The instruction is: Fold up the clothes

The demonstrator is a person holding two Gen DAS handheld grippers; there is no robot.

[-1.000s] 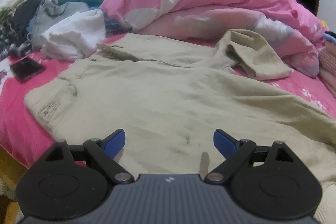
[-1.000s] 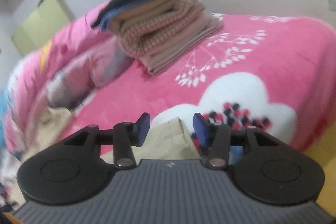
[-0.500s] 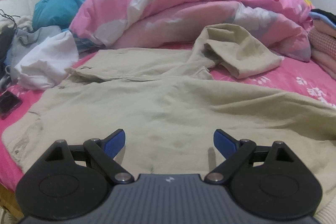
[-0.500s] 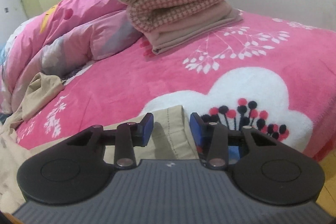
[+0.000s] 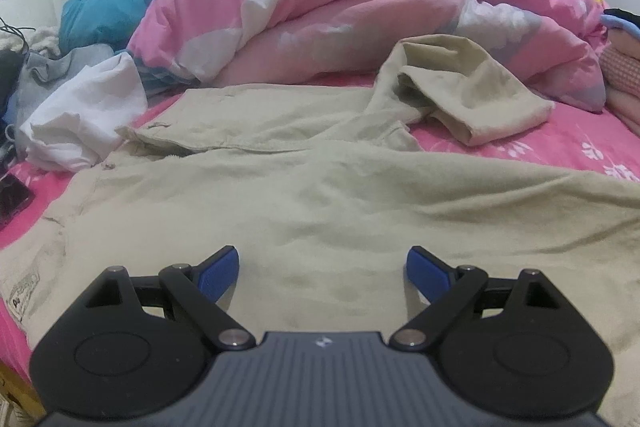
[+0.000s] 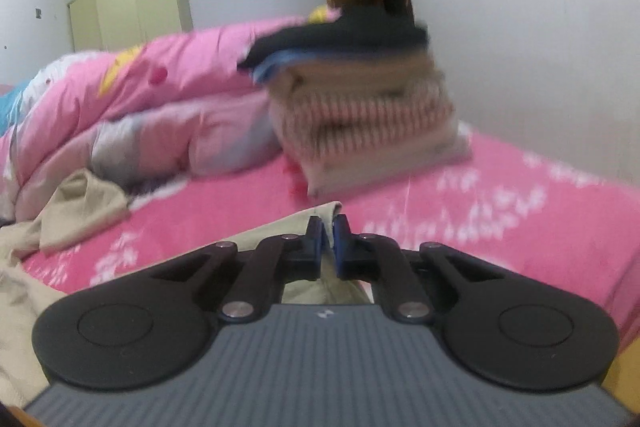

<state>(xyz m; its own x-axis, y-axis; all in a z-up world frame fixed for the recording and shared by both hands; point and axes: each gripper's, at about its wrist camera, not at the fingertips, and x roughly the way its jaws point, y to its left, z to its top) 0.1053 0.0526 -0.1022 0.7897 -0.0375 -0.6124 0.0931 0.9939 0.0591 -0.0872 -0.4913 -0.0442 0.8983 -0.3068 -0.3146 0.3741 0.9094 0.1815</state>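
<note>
Pink floral bedspread [image 6: 500, 211] under white walls, heaped duvet [image 5: 360, 7] behind. Beige trousers [image 5: 320, 187] spread across. Left gripper [image 5: 322, 273] gaping above them; right gripper [image 6: 329, 239], just closed, pinching their hem.

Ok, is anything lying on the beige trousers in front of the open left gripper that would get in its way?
Nothing visible does. The left gripper hovers open over bare beige trousers. The white garment and the phone lie off to the left side.
</note>
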